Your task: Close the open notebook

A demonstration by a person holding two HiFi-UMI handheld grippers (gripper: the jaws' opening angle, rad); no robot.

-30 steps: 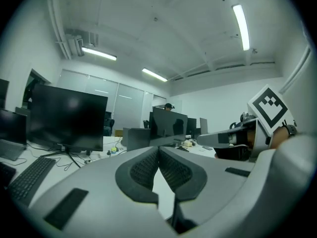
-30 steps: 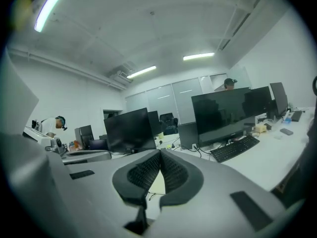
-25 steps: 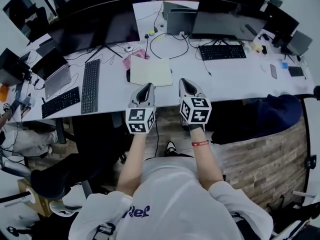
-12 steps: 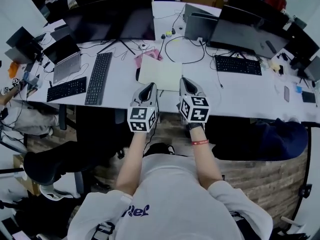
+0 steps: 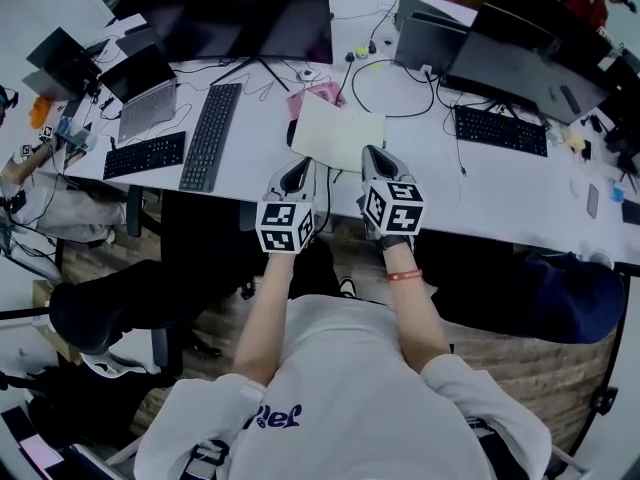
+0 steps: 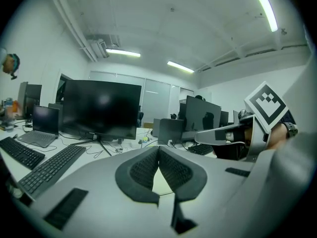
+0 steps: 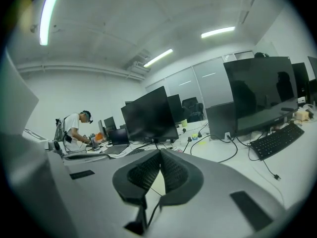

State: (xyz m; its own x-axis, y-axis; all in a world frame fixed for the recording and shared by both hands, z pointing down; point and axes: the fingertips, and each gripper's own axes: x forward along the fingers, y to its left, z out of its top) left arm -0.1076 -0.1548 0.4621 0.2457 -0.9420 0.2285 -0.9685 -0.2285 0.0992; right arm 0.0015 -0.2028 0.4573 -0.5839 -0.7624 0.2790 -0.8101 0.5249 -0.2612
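Left claw (image 5: 297, 173) and right claw (image 5: 373, 160) are both pinched together and empty, poised at the near edge of the tabletop (image 5: 480, 183). The open notebook (image 5: 338, 133) lies flat just beyond their tips, untouched. Assessment: approach step only, closing not begun. Next move calls for a tip under one cover edge to fold it over.

Cream notebook (image 5: 338, 131), white desk (image 5: 490, 186)

notebook (image 5: 337, 131) corner hidden, under right gripper (image 5: 373, 152)
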